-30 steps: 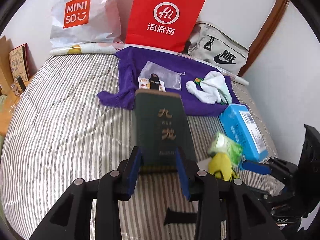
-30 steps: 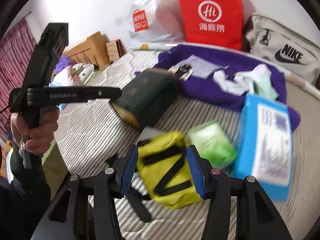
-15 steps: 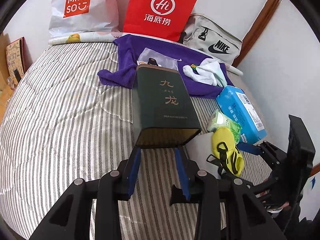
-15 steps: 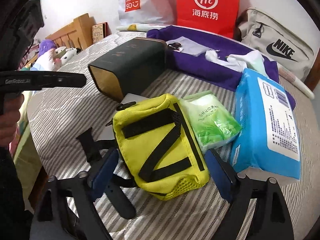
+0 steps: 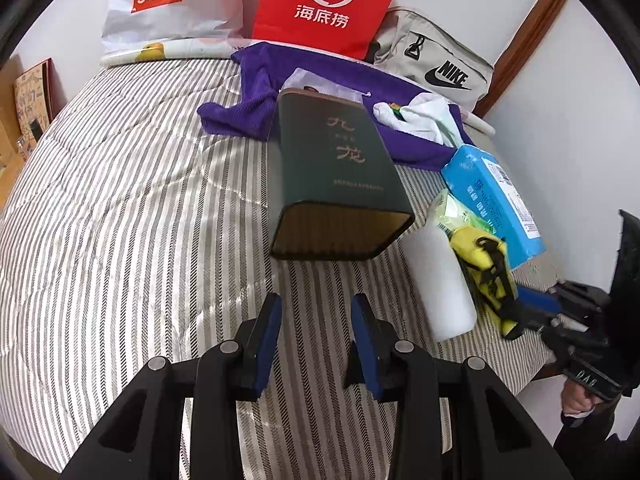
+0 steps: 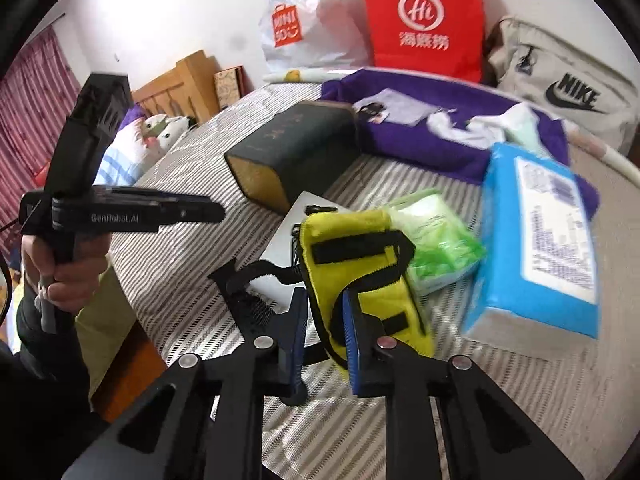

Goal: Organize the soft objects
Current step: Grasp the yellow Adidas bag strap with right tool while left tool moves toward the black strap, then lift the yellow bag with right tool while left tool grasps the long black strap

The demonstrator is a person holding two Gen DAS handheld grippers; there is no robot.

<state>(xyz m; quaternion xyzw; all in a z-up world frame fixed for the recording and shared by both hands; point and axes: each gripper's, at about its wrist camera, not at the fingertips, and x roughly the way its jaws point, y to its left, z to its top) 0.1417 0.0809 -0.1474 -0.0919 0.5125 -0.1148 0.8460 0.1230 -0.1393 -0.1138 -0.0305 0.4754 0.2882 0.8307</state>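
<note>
A yellow pouch (image 6: 360, 256) with black straps lies on the striped bed (image 5: 120, 200), partly on a white sheet (image 6: 296, 220). My right gripper (image 6: 326, 336) is closing, and its blue pads pinch the pouch's near edge. The left wrist view shows the same pouch (image 5: 486, 260) at the right, by the bed's edge. My left gripper (image 5: 316, 332) stands open over the bedding with nothing between its fingers. Just ahead of it lies a dark green box (image 5: 340, 172) on its side. A green tissue pack (image 6: 436, 240) and a blue tissue pack (image 6: 540, 240) touch the pouch's far side.
A purple towel (image 5: 256, 84) at the back holds white socks (image 5: 428, 116) and a clear bag. Behind it stand a red paper bag (image 5: 328, 4), a white Miniso bag (image 5: 160, 0) and a grey Nike bag (image 5: 436, 60). A hand (image 6: 72, 268) holds the left gripper's handle.
The left gripper has let go of the dark green box, which now lies on the bed, and drawn back. The right gripper opened wide, then closed on the yellow pouch's near edge.
</note>
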